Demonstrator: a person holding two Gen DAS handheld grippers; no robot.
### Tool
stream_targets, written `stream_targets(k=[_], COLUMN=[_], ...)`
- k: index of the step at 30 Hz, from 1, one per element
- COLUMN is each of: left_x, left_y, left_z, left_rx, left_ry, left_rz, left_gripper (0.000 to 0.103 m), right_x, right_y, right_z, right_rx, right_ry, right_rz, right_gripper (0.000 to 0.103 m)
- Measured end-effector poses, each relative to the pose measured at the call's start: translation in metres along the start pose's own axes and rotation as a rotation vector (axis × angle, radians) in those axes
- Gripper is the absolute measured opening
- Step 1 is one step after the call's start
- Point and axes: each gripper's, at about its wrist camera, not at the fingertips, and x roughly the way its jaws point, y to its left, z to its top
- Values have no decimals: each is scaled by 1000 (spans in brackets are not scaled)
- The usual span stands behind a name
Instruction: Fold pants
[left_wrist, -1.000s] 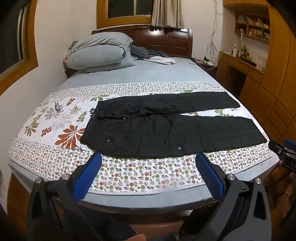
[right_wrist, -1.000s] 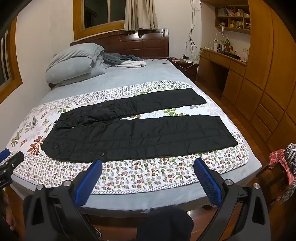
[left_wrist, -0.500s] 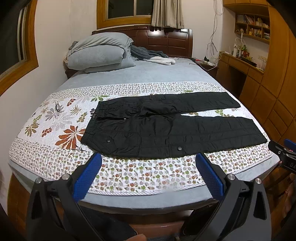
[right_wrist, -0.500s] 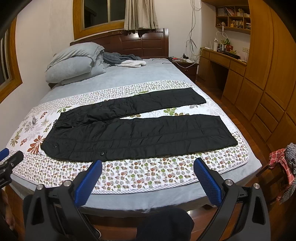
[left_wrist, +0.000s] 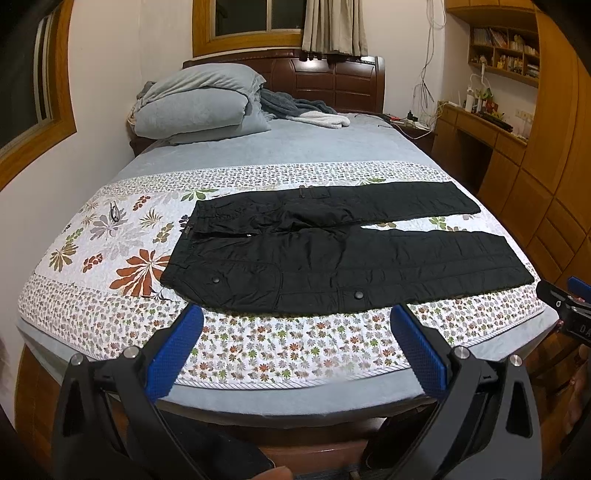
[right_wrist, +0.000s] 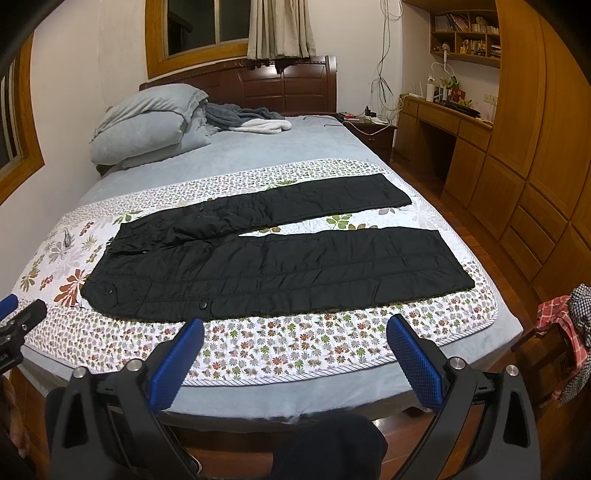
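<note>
Black quilted pants (left_wrist: 332, 251) (right_wrist: 273, 258) lie flat across a floral quilt (left_wrist: 258, 339) (right_wrist: 280, 343) on the bed, waist at the left, both legs spread apart toward the right. My left gripper (left_wrist: 297, 325) is open and empty, hovering over the near quilt edge, short of the pants' hip. My right gripper (right_wrist: 295, 336) is open too, with nothing between its blue pads, just below the near leg. Each gripper shows at the other view's edge.
Grey pillows (left_wrist: 199, 99) and a rumpled blanket (left_wrist: 306, 110) sit by the dark headboard. Wooden cabinets (right_wrist: 535, 155) and a desk (left_wrist: 476, 129) line the right wall. A chair draped with checked cloth (right_wrist: 569, 325) stands at the bed's right corner.
Both views have crept slightly closer to the bed. The pants lie as before and both grippers stay open.
</note>
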Motion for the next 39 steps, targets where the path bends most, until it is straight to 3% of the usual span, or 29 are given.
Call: stream_targets(k=[39], left_x=[-1], left_y=[-1], left_z=[1], left_rx=[5], left_ry=[-5], left_rz=[5], left_gripper=[101], right_x=[1], right_y=[-2], right_z=[5], right_rx=[-9], right_ry=[-2], right_rz=[0], right_gripper=[100])
